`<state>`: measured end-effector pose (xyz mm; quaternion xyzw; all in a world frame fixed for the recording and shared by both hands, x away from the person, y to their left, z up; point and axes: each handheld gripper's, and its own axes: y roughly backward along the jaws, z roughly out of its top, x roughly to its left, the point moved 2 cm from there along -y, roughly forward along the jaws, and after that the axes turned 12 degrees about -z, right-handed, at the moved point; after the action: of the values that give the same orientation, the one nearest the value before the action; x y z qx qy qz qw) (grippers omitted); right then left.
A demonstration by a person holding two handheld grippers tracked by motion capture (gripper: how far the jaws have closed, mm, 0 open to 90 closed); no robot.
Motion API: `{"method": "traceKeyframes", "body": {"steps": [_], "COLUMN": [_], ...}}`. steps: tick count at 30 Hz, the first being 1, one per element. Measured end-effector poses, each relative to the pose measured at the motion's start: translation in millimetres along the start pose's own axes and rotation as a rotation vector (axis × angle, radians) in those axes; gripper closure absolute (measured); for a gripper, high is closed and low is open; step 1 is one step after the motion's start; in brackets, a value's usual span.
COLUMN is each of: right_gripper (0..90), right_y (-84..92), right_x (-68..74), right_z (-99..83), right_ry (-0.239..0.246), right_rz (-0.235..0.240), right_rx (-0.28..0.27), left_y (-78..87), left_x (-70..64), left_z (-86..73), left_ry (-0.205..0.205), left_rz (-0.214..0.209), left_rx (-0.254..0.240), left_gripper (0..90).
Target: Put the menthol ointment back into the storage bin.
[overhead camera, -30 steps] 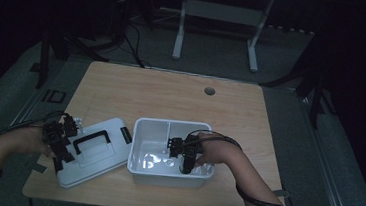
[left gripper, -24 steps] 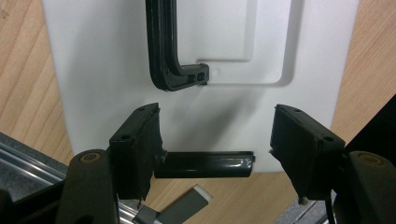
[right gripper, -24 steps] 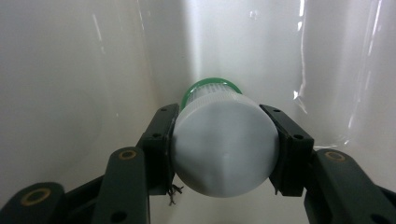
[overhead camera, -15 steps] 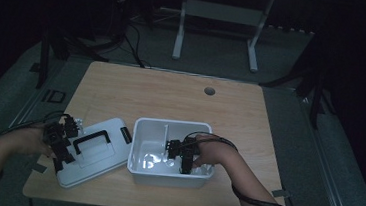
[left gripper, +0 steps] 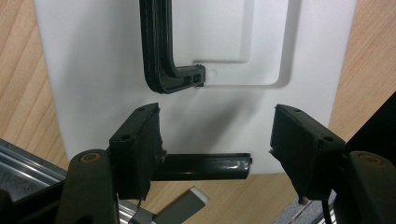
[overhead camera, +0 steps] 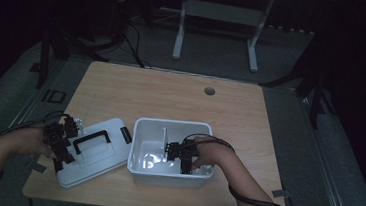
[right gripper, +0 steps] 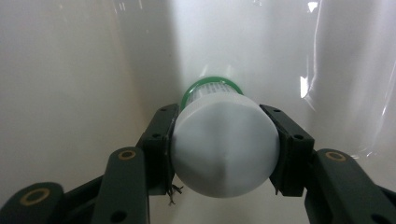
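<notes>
Now right gripper (right gripper: 224, 154) sits lower in bin (overhead camera: 141, 129).

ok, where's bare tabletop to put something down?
Free: the far half of the light wooden table, between the round cable hole and the white plastic bin; also the strip right of the bin. Crowded: the near left, under the white lid with black handle.

High view very dim, underexposed; room beyond table (overhead camera: 171, 97) near black, white bin (overhead camera: 169, 174) brightest spot, faint glare on bin floor. Gripper views bright, evenly lit. Left gripper view: sharp, soft shadows under jaws on lid (left gripper: 93, 70). Right gripper view: bottle (right gripper: 224, 149) cap close, slightly soft; glare streaks on bin wall at right.
</notes>
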<state>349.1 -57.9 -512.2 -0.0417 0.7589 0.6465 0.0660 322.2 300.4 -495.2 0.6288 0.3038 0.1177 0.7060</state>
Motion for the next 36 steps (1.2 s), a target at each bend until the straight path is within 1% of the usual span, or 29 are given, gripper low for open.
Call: {"method": "traceKeyframes", "body": {"steps": [2, 4, 5, 6, 7, 9, 14, 17, 18, 19, 21, 23, 24, 25, 28, 31, 34, 36], "right_gripper": [49.2, 46.4, 46.3, 46.3, 46.3, 46.3, 46.4, 46.8, 46.9, 47.7, 47.7, 47.7, 47.7, 47.7, 47.7, 47.6, 46.7, 45.3], "right_y": [-0.7, -0.5, 1.6, 3.7, 6.0, 11.2, 26.3, 32.1, 34.4, 36.7, 41.1, 45.2, 47.0, 48.6, 52.8, 57.8, 65.9, 69.5], "right_x": [0.8, 1.8, 2.4, 2.6, 1.9, 1.5, -1.2, -1.4, -1.6, -1.7, -3.1, -5.5, -6.6, -7.7, -9.5, -11.1, -14.3, -15.5], "right_z": [0.2, 0.6, 1.3, 1.5, 1.3, 0.4, -3.5, -5.6, -6.3, -7.1, -8.5, -9.9, -10.8, -11.6, -14.3, -18.0, -23.0, -25.6], "right_ry": [-0.004, 0.007, 0.009, -0.001, 0.002, 0.008, -0.004, 0.0, 0.009, 0.003, 0.009, -0.004, -0.004, -0.014, -0.011, -0.021, -0.035, -0.042], "right_rz": [0.005, 0.013, 0.005, 0.002, 0.007, -0.002, 0.006, 0.008, 0.003, 0.005, -0.009, -0.023, -0.034, -0.035, -0.043, -0.047, -0.061, -0.066], "right_rx": [0.005, 0.014, 0.013, 0.008, 0.008, 0.005, -0.028, -0.029, -0.032, -0.034, -0.048, -0.056, -0.061, -0.065, -0.075, -0.079, -0.106, -0.115], "left_y": [-0.4, -0.5, -0.4, -0.3, 0.1, 1.4, 3.1, 3.0, 3.2, 3.7, 4.8, 5.5, 5.7, 6.0, 6.9, 7.0, 6.9, 6.2], "left_x": [0.2, 0.4, 0.5, 0.4, 0.2, -0.2, -0.1, 0.2, -0.1, -0.3, -0.4, -0.7, -0.8, -0.9, -0.9, -1.0, -0.6, -1.4], "left_z": [-0.3, -0.8, -1.1, -1.3, -1.6, -1.6, -1.0, -1.1, -1.2, -1.3, -1.6, -1.9, -2.0, -2.1, -2.6, -2.9, -2.5, -2.1], "left_ry": [0.001, 0.005, 0.009, 0.009, 0.01, 0.008, 0.008, 0.013, 0.015, 0.013, 0.015, 0.013, 0.014, 0.015, 0.014, 0.015, 0.021, 0.014], "left_rz": [0.0, 0.001, 0.001, 0.002, 0.003, 0.004, 0.012, 0.015, 0.015, 0.015, 0.017, 0.018, 0.021, 0.021, 0.023, 0.023, 0.028, 0.027], "left_rx": [0.007, 0.012, 0.014, 0.016, 0.013, 0.008, 0.013, 0.015, 0.01, 0.006, 0.006, 0.005, 0.006, 0.006, 0.006, 0.004, 0.003, 0.008], "left_gripper": [32.9, 32.9, 32.9, 32.9, 32.9, 32.9, 32.9, 32.9, 32.9, 32.9, 32.9, 32.9, 32.9, 32.9, 32.9, 32.9, 32.9, 32.9]}}
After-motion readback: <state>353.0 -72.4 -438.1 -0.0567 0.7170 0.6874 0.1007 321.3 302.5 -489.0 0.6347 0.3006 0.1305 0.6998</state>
